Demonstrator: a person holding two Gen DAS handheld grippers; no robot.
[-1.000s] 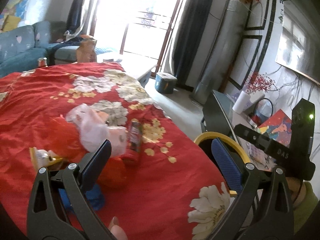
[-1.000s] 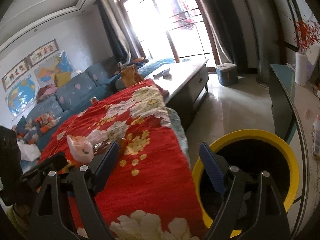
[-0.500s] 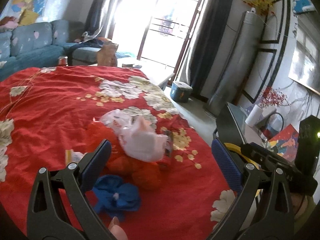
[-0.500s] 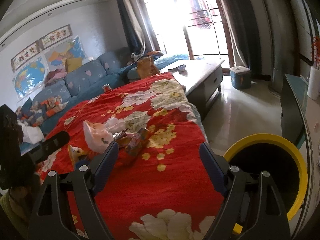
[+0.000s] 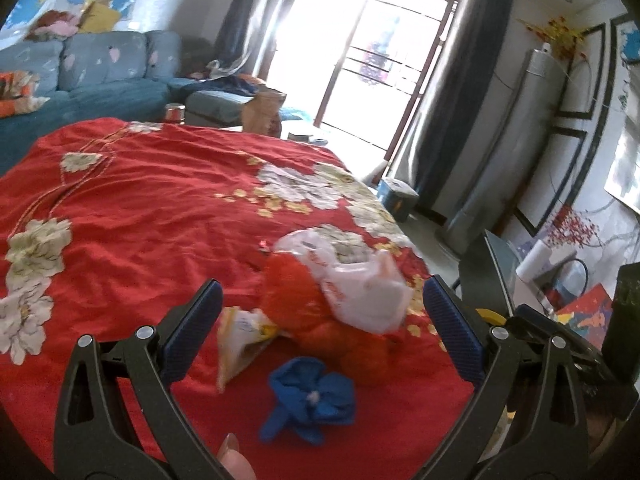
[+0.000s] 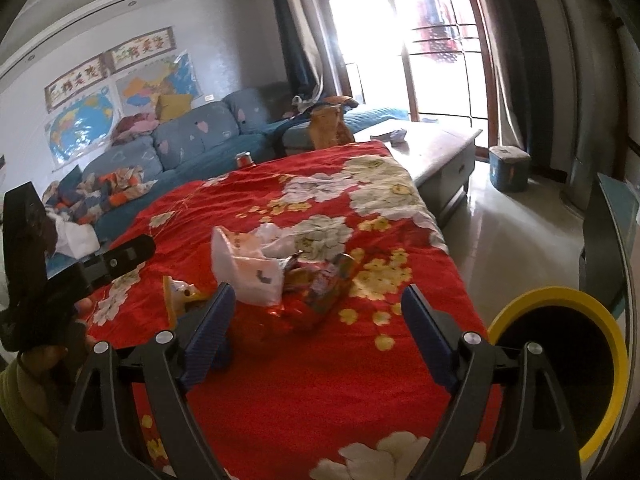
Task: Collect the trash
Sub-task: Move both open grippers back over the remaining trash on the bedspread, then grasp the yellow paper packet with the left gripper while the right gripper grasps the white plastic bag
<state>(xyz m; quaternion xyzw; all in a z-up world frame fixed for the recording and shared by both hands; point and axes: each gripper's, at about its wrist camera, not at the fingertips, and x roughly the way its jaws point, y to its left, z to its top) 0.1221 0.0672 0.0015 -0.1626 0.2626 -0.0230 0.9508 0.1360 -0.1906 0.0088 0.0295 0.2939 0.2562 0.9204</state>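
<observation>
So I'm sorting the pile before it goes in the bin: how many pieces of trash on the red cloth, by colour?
White plastic bag: 1
Orange-red bag: 1
Blue crumpled piece: 1
Yellow-and-white wrapper: 1
Shiny printed wrapper: 1
Total: 5 that I can tell apart; the pile may hide more.

Left claw (image 5: 318, 316): black frame, blue ribbed pads (silver screws); yellow-green sleeve (image 6: 24, 404).
</observation>
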